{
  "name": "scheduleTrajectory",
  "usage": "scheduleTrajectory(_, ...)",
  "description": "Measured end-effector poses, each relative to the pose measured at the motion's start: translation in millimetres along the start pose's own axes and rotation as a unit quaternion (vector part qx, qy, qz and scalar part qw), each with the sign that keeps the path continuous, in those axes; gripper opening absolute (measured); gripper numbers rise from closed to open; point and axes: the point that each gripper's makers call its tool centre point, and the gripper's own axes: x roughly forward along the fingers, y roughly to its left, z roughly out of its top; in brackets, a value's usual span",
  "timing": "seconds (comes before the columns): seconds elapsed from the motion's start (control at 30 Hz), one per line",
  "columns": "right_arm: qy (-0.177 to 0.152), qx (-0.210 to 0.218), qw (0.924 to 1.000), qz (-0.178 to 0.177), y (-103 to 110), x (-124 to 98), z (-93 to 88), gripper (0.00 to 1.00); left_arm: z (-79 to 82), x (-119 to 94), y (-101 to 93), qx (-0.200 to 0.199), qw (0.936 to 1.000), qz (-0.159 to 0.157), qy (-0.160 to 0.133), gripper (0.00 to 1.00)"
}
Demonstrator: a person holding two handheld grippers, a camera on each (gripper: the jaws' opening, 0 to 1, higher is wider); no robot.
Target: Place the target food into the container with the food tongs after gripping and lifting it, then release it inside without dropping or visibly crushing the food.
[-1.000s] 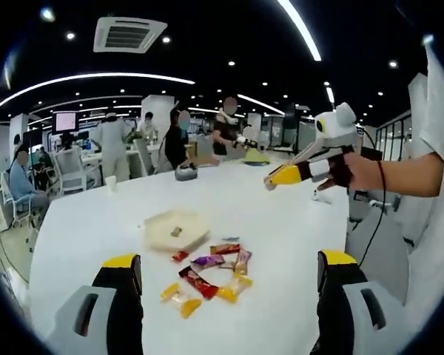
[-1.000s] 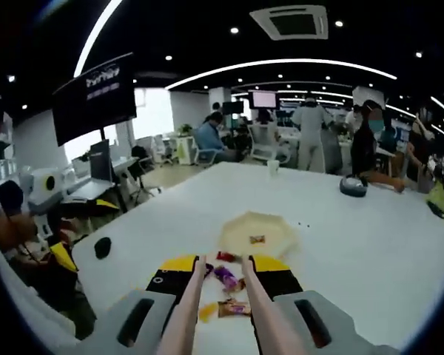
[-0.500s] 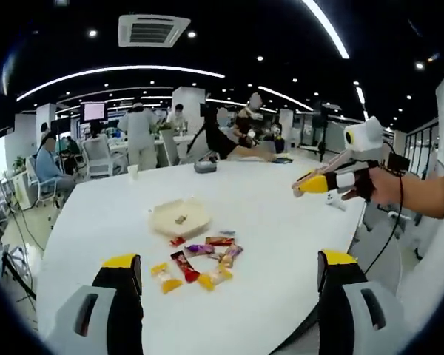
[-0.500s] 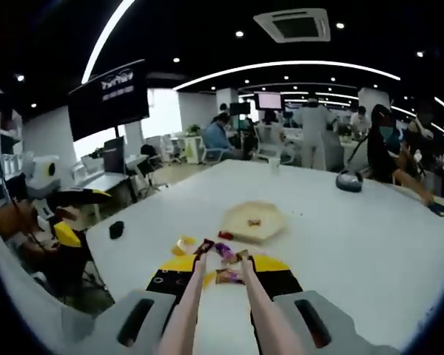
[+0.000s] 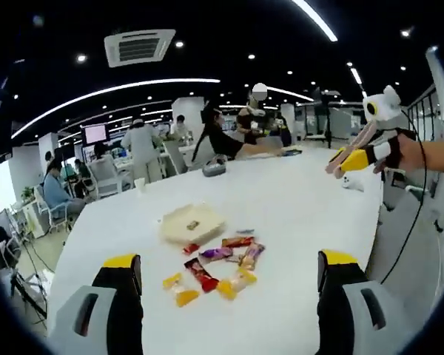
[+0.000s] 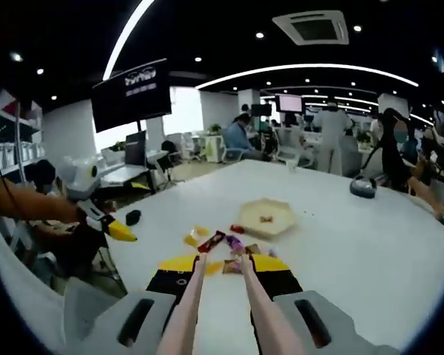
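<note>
A pile of wrapped candies (image 5: 216, 265) lies on the white table (image 5: 296, 222), just in front of a beige hexagonal tray (image 5: 191, 220) that holds one small piece. My left gripper (image 5: 229, 260) stands open above the table's near side, nothing between its jaws. A hand holds my right gripper (image 5: 345, 163) up at the right, away from the candies. In the right gripper view, my right gripper (image 6: 223, 264) is shut on the pale food tongs (image 6: 186, 310). Their tips hover before the candies (image 6: 223, 244) and carry nothing. The tray (image 6: 266, 214) sits beyond. The left gripper (image 6: 117, 229) shows at the left.
A white cup (image 5: 139, 183) and a dark round object (image 5: 214, 168) stand on the far part of the table. A small black item (image 6: 133, 217) lies near the table's edge. People sit and stand at desks beyond it.
Both cameras have pulled back from the table, so candies and tray look smaller in the right gripper view. The right gripper now shows farther right and higher. The candies have not moved.
</note>
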Motion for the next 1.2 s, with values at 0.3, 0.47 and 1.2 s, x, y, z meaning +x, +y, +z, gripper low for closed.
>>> scheduleTrajectory(0.3, -0.018, -0.009, 0.9995, 0.025, 14, -5, 5.0, 0.26, -46.0, 11, 20.9, -0.028, 0.9967, 0.070, 0.033, 0.99)
scheduleTrajectory(0.47, -0.016, -0.015, 0.9992, 0.034, 18, -8, 1.6, 0.26, -45.8, 14, 12.1, -0.039, 0.9957, 0.076, 0.037, 0.99)
scheduleTrajectory(1.2, 0.011, -0.015, 0.9991, 0.039, 30, 40, -0.1, 0.26, -24.5, 14, 6.1, -0.044, 0.9976, 0.053, -0.004, 0.99)
